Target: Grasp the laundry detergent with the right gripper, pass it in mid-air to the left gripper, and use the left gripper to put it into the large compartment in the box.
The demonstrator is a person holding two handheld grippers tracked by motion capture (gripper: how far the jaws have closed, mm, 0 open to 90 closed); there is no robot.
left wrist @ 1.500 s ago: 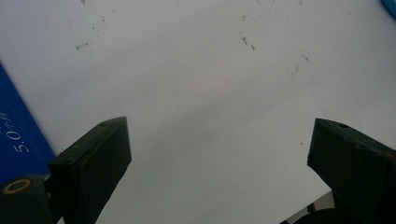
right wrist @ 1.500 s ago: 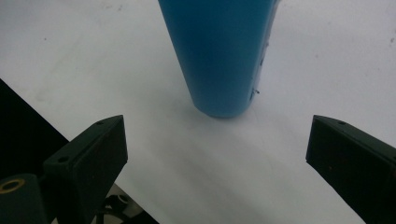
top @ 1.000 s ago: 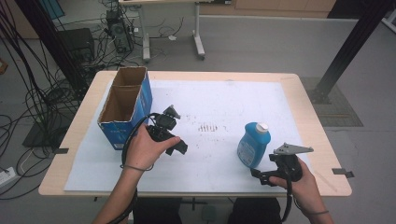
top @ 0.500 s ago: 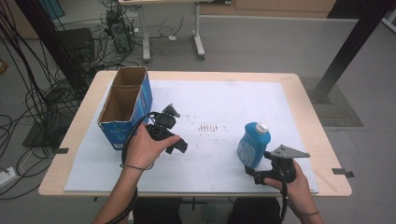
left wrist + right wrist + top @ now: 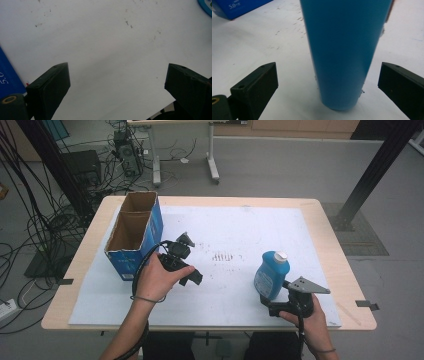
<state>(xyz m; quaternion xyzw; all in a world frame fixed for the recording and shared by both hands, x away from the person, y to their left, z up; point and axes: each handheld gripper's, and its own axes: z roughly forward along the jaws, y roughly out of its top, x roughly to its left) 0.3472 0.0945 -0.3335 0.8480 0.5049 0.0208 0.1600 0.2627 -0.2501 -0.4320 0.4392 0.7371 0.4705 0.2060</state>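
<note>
A blue detergent bottle (image 5: pixel 271 275) is seen standing upright near the white table mat's (image 5: pixel 240 230) right front corner, its long axis vertical, flanked by the spread jaws of the right gripper (image 5: pixel 272 307), the nearer of the two. The left gripper (image 5: pixel 192 276), likewise spread and empty, is held well apart beside an open blue cardboard box (image 5: pixel 131 240). Cables are strewn across the grey floor (image 5: pixel 280 165) behind.

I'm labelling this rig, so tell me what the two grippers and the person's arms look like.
Both grippers are black with blocky, flat-faced jaws. The right gripper carries a grey three-cornered plate on top; the left gripper trails a black cable that loops beside the hand. The forearms are bare, with a thin band on the left wrist.
</note>
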